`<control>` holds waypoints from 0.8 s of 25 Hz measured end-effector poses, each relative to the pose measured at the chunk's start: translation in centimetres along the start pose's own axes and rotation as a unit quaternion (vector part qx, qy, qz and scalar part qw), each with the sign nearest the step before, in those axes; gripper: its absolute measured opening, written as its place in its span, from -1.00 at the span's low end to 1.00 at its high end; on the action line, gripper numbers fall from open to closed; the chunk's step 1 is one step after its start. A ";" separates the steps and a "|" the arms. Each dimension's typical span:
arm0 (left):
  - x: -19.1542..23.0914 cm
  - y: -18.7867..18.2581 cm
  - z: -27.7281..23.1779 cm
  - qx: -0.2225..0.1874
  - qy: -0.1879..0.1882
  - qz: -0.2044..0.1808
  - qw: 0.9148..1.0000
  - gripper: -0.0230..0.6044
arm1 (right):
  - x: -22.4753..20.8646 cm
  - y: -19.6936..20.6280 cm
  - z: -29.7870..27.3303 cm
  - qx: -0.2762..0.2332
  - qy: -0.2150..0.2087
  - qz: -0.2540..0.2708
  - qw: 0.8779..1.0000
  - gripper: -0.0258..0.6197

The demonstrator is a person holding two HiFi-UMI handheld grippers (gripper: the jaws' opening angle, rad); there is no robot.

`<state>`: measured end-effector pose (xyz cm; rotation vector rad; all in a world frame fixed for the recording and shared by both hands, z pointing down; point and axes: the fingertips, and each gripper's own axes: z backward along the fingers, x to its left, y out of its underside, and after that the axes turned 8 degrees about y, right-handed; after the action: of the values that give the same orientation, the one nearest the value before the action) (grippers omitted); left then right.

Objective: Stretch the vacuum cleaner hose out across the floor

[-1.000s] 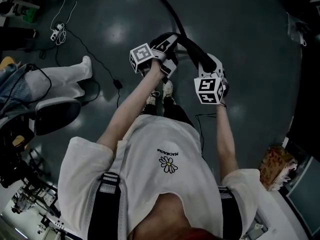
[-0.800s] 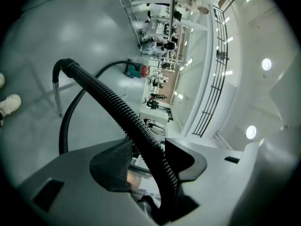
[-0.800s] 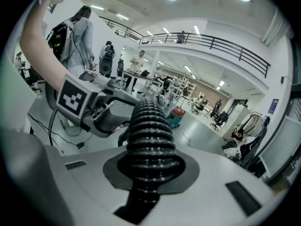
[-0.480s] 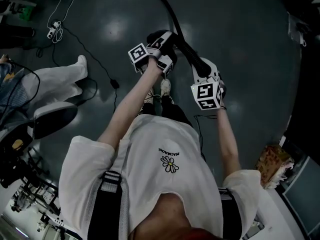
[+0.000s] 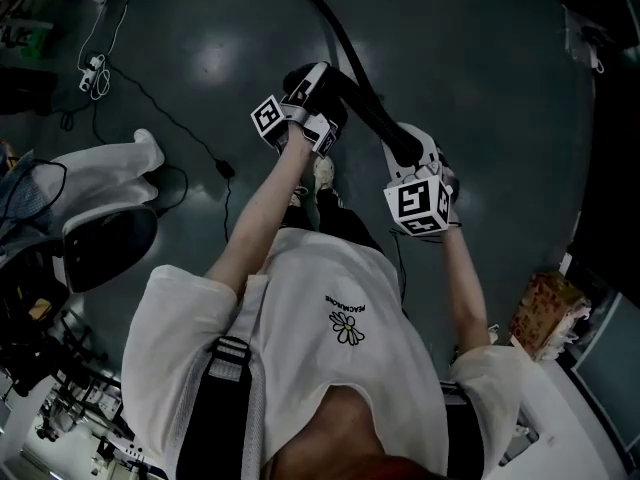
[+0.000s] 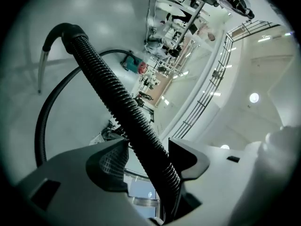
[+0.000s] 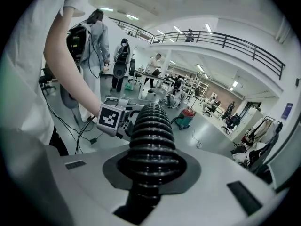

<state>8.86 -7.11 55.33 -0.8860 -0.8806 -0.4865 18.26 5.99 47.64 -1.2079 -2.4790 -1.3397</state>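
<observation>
Stretching was judged barely begun: the black ribbed vacuum cleaner hose (image 5: pixel 345 53) was carried above the glossy grey floor (image 5: pixel 490 88), clamped tight by the right gripper (image 5: pixel 412 153), while the left gripper (image 5: pixel 305 103), whose jaws had just been opening wide, kept the hose loose between them. Open floor was seen ahead; thin black cables (image 5: pixel 170 118) lay leftward

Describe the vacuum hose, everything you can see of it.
The vacuum hose is black, ribbed, flexible-looking plastic, ending far off in a smooth curved cuff with a greyish tube. The right claw is clamped round it. It also passes through the left claw, whose jaws have just been opening and stand apart, with a gap on one side. Beyond the claws it runs on over the dark floor.
</observation>
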 end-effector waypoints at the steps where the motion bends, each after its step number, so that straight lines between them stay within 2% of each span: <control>1: 0.0 0.2 -0.1 0.007 0.001 -0.004 1.000 -0.14 | 0.2 -0.1 0.3 0.001 -0.003 0.004 1.000 -0.64; 3: -0.6 0.2 -0.2 -0.018 0.019 0.004 1.000 -0.14 | 1.2 -0.6 0.6 -0.002 -0.012 0.016 1.000 -0.64; 4: -1.0 0.0 -0.4 -0.049 0.037 0.021 0.998 -0.14 | 1.9 -0.7 0.5 -0.005 -0.018 0.023 1.000 -0.64; 6: -1.2 -0.5 -1.1 -0.108 0.069 0.074 0.989 -0.14 | 2.5 0.2 0.3 -0.006 -0.030 0.035 0.999 -0.64; 7: -0.8 -0.6 -1.7 -0.112 0.065 0.089 0.988 -0.14 | 2.3 1.2 0.1 -0.002 -0.032 0.032 0.999 -0.64; 8: -0.2 -0.3 -2.4 -0.092 0.042 0.085 0.991 -0.14 | 1.8 2.3 -0.1 0.003 -0.029 0.021 0.999 -0.64; 9: 0.3 0.2 -2.8 -0.053 0.008 0.062 0.997 -0.14 | 1.1 3.2 -0.2 0.008 -0.023 0.002 1.000 -0.64; 11: 0.5 1.4 -3.1 0.015 -0.040 0.010 0.999 -0.15 | -0.5 4.0 -0.5 0.014 -0.013 -0.032 0.999 -0.64; 12: 0.2 1.5 -3.1 0.023 -0.042 -0.002 0.999 -0.16 | -1.0 4.1 -0.8 0.016 -0.010 -0.035 0.999 -0.64; 14: -0.7 0.9 -3.0 0.011 -0.032 -0.021 0.999 -0.17 | -1.5 4.1 -1.7 0.020 -0.004 -0.031 0.999 -0.63; 16: -2.2 0.6 -3.2 0.016 -0.022 -0.062 0.998 -0.18 | -1.6 4.9 -2.9 0.037 -0.002 -0.038 0.999 -0.63; 18: -4.1 1.6 -3.9 0.055 -0.012 -0.120 0.991 -0.19 | -1.3 6.1 -3.6 0.056 -0.006 -0.052 0.997 -0.63; 20: -6.7 3.1 -5.0 0.096 0.008 -0.172 0.980 -0.19 | -1.2 6.4 -3.8 0.063 -0.007 -0.066 0.996 -0.58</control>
<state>9.48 -9.37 46.77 -0.5521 -1.0530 -0.6937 22.24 4.43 53.84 -1.0482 -2.6494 -1.1849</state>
